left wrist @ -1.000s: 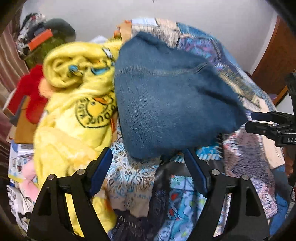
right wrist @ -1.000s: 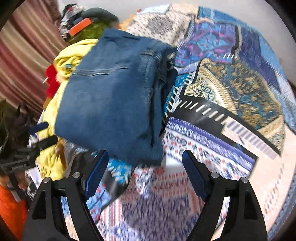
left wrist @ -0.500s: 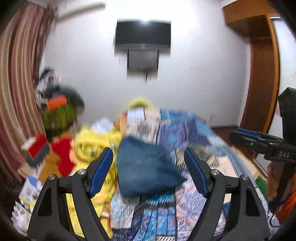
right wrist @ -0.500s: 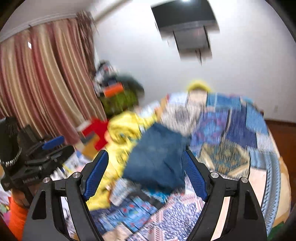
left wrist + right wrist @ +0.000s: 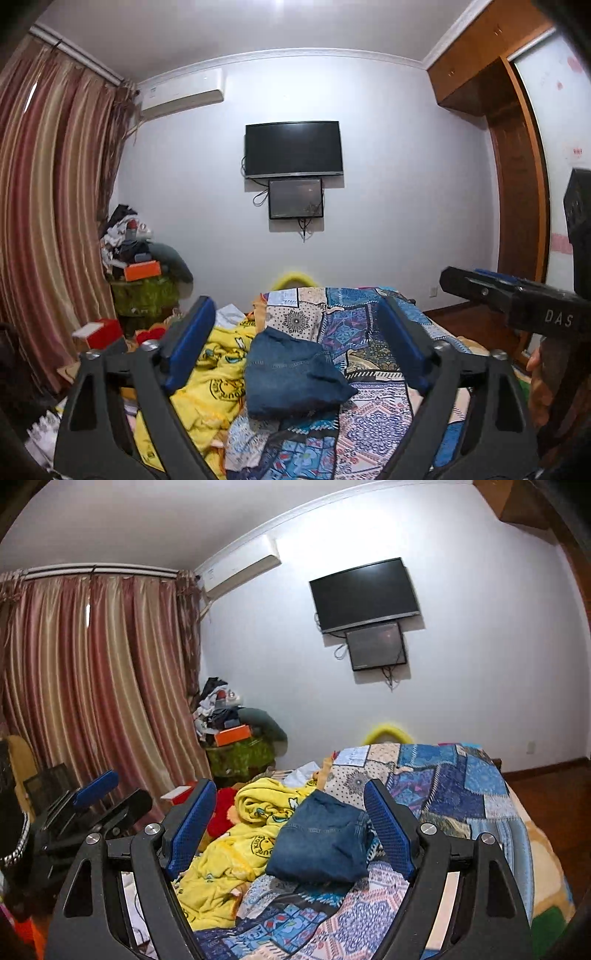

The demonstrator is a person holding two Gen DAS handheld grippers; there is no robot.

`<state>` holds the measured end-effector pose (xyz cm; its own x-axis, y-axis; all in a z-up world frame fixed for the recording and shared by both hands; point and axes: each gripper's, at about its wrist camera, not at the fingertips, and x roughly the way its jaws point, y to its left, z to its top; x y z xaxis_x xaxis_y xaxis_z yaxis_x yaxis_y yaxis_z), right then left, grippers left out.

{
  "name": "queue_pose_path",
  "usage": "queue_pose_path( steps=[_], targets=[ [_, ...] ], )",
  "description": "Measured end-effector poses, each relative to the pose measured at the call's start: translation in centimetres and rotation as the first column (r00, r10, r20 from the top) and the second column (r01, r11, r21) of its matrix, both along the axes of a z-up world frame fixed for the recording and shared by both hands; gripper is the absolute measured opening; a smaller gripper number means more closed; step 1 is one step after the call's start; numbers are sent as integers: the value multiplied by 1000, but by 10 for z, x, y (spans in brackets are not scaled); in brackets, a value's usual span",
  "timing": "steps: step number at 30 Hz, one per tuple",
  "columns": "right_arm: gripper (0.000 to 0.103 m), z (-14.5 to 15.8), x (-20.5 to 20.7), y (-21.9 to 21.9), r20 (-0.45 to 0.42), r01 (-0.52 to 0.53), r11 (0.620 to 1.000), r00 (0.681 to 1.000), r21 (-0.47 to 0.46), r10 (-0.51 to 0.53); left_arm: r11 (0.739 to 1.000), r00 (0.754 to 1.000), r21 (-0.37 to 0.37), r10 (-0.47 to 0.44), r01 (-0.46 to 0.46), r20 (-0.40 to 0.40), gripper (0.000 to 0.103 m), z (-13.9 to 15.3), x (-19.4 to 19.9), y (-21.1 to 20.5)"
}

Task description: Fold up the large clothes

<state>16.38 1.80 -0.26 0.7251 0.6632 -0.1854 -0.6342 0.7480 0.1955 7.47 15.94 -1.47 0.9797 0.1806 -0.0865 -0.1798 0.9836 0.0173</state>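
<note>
A folded pair of blue jeans (image 5: 291, 373) lies on the patchwork bedspread (image 5: 369, 325); it also shows in the right wrist view (image 5: 321, 842). A crumpled yellow printed garment (image 5: 214, 380) lies to its left, also in the right wrist view (image 5: 255, 819). My left gripper (image 5: 295, 347) is open and empty, held well back from the bed. My right gripper (image 5: 290, 827) is open and empty, also held back. The right gripper shows at the right of the left wrist view (image 5: 517, 295); the left gripper shows at the left of the right wrist view (image 5: 96, 805).
A red plush item (image 5: 223, 812) lies beside the yellow garment. A cluttered pile with an orange box (image 5: 142, 269) stands in the corner by striped curtains (image 5: 48, 221). A wall TV (image 5: 293, 149) hangs ahead. A wooden wardrobe (image 5: 517, 184) stands at the right.
Both grippers have pulled back and tilted up from close over the jeans, so the whole room now shows. The folded jeans stay on the bed.
</note>
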Motion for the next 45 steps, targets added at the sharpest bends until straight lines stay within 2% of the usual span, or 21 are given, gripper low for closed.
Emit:
queue_pose_path(
  steps=[3,5,18,45],
  targets=[
    [90,-1,-3,-1,13,23,1000,1000,-17,-23,999,999,-22,28,-27,19,102,-2,-8,2],
    [103,0,-4,-1,27,48,999,999,-24,-47,998,999,-36,43,-42,31,102,-2,-11,3],
    [103,-4,-12,-2,52,65,997,997,-51,-62,997,998,-49,57,-56,10,102,-8,-9,4],
    [103,-8,-9,-3,16,90,992,996,-90,-89,994,996,-89,63,-68,-61,102,-25,12,17]
  ],
)
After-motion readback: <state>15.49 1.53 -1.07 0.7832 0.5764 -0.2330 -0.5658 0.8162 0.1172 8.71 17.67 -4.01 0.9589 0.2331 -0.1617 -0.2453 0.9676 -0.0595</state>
